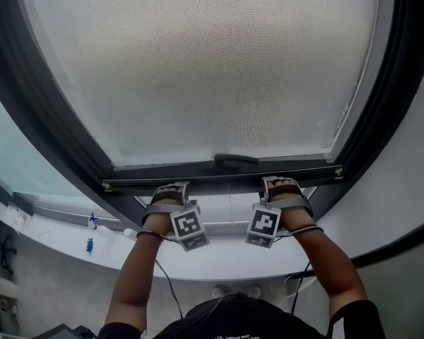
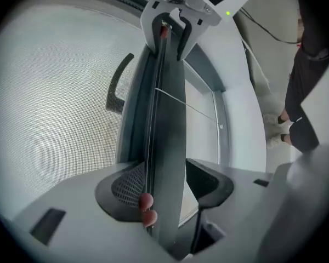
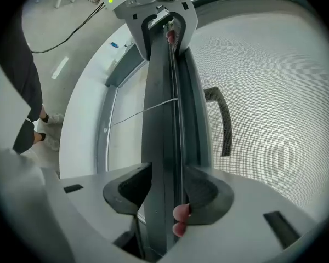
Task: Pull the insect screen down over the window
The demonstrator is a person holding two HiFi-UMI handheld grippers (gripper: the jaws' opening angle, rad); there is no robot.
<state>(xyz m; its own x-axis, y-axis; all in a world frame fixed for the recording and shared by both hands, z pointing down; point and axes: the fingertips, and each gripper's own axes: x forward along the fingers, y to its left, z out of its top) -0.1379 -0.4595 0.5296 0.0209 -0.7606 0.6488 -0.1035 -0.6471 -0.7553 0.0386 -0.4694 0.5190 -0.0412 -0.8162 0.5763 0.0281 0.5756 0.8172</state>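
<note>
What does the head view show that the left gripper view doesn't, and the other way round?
Only the head view shows the person's forearms and a small blue item on the sill. Only the left gripper view shows the person's trouser legs and a thin cord by the bar. Both show the left claw and right claw clamped on that bar, the mesh screen and its dark handle.

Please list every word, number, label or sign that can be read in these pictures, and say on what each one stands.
No text can be read in any view.
Left gripper and right gripper, both shut on the screen's bottom bar: their cubes carry only black-and-white square markers, no letters or numbers.
Person's dark shirt: a faint pale line of print, too small and blurred to read.
</note>
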